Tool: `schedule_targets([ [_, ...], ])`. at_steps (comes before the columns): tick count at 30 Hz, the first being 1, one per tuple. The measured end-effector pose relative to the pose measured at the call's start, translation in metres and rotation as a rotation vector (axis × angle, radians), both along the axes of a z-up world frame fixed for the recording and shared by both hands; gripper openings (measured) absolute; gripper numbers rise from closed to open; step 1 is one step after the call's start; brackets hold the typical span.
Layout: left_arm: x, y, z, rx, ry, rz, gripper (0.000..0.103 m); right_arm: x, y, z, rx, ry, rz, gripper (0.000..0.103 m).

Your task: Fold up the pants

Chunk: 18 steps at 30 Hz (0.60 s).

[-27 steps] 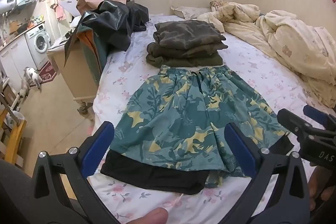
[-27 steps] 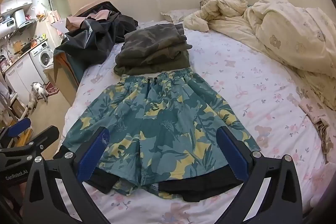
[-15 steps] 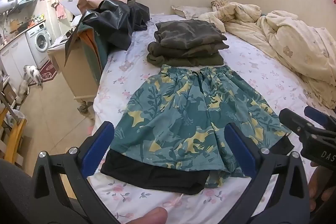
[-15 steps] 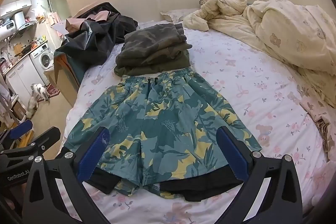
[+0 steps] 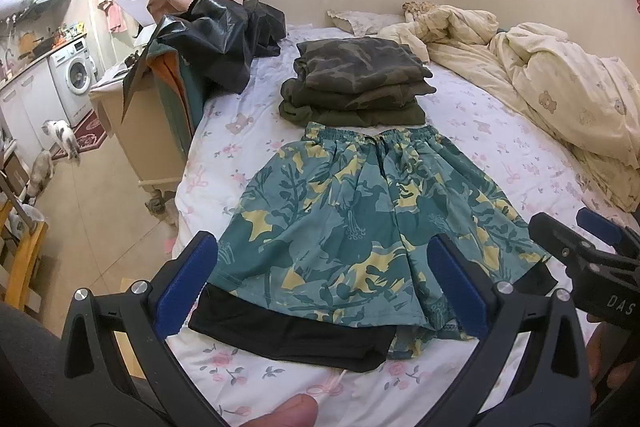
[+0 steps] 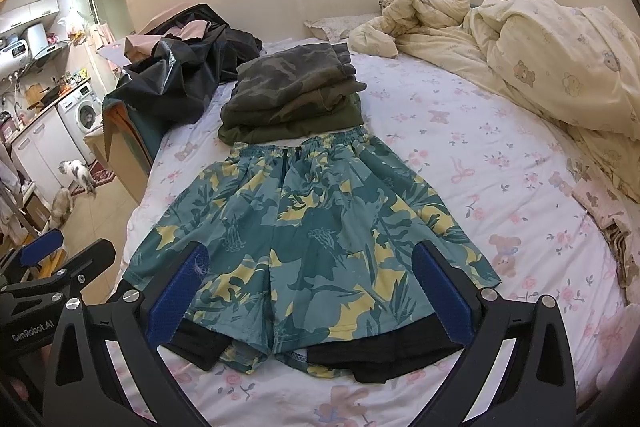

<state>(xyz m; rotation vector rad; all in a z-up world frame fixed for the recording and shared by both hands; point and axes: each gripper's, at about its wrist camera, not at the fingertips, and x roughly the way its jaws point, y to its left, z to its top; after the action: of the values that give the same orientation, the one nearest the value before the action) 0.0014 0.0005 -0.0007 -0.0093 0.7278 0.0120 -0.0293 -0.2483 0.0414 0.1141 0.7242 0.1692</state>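
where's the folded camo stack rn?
On the bed, centre of both views, the camo stack sits just beyond the shorts waistband, with the black jacket pile to its left.

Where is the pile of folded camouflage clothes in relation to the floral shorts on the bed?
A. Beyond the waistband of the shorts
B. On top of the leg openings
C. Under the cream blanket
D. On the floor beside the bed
A: the folded camouflage pile lies on the bed sheet just past the waistband of the floral shorts, which lie flat.
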Motion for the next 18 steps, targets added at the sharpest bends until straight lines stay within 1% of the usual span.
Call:
schedule_targets([
  [18,-0.0004,0.0014,-0.0003,-0.004,0.0,0.0,0.103,-0.0016,0.0041,-0.004,-0.003,0.004,-0.003,0.103],
])
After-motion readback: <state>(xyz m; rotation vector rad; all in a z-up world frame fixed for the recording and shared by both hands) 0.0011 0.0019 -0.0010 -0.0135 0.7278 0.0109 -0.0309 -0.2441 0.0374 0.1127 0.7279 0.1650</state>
